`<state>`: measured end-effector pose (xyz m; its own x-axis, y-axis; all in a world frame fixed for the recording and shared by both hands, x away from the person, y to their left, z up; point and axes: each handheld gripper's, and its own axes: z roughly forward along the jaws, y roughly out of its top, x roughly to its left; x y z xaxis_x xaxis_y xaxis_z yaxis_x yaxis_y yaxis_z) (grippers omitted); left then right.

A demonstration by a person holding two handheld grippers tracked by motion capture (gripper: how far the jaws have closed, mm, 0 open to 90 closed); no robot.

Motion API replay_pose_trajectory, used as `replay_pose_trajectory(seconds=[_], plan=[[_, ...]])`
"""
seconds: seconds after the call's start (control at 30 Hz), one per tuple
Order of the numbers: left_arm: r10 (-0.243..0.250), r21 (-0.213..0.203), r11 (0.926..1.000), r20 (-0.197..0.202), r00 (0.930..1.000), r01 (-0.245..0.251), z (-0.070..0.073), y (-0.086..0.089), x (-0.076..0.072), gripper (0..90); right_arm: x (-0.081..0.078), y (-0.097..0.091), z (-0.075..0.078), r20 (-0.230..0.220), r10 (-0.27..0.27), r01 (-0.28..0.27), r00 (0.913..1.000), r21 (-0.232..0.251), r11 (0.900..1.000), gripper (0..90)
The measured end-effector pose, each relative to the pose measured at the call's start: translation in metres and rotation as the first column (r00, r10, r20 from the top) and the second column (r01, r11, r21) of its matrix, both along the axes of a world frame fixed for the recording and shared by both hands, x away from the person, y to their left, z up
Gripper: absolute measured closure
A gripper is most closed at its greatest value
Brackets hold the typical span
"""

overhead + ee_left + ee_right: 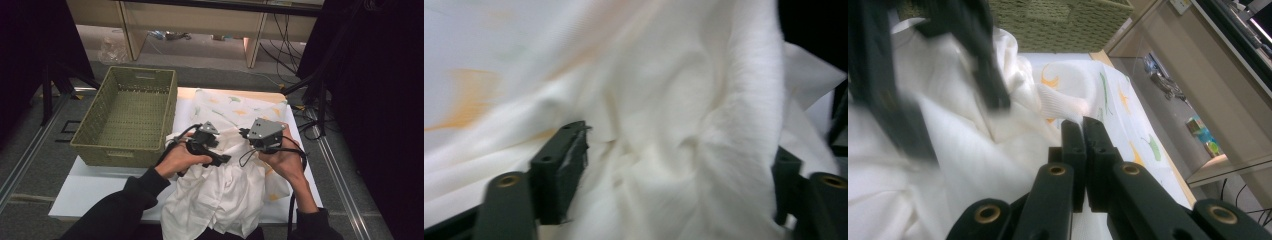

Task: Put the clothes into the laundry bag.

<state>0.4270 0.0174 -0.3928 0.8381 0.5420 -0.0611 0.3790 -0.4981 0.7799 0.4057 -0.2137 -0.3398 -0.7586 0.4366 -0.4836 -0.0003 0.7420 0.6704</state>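
A: While the olive-green woven rectangular basket (125, 116) sits at about ten o'clock on the white surface (90, 186), what is actually in hand?

B: A soft white cotton garment (225, 185), crumpled, lying at the middle of the surface and spilling over the six o'clock edge toward the person. Under it, toward twelve o'clock, is a white cloth printed with orange and green leaves (240, 107).

A: And the left tool (220, 159)?

B: Its jaws stand apart. The left gripper view shows a bunched ridge of the garment (704, 150) between them, and the pads do not seem to press on it.

A: The right tool (243, 133)?

B: Its jaws are together. In the right gripper view (1083, 127) they meet just below a white fold, so I judge it is pinching a thin layer of the garment, though the contact itself is hard to make out.

A: How will the fabric behave?

B: I'd judge it light, limp and not fragile. It will sag and slide instead of keeping a shape, and a single layer could slip from smooth pads.

A: So where should one take hold?

B: On a thickened part, a seam, hem or gathered fold, with the two holds well apart so the cloth hangs taut between them.
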Motion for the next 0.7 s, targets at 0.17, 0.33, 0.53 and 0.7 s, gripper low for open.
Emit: replay_pose_trajectory(seconds=[0.17,0.33,0.53,0.7], plan=[[0.076,0.067,0.9947,0.027,0.9968,-0.078,-0.008,0.018,0.009,16.1,0.001,0.004,-0.002,-0.009,0.005,-0.005,0.9999,-0.007,1.0,90.0],[0.096,0.113,0.9891,-0.014,0.9953,-0.094,-0.035,0.011,0.021,11.0,0.0,0.005,-0.003,-0.01,0.006,-0.006,0.9999,-0.011,0.9999,90.0],[-0.017,-0.058,0.9983,-0.266,0.9637,0.001,-0.046,0.013,0.031,51.8,0.002,0.005,-0.005,-0.016,0.008,-0.009,0.9998,-0.014,0.9999,90.0],[-0.131,-0.116,0.9877,-0.247,0.9602,0.105,-0.039,0.007,0.009,72.4,0.002,0.005,-0.004,-0.003,0.02,-0.021,0.9998,-0.014,0.9997,90.0]])
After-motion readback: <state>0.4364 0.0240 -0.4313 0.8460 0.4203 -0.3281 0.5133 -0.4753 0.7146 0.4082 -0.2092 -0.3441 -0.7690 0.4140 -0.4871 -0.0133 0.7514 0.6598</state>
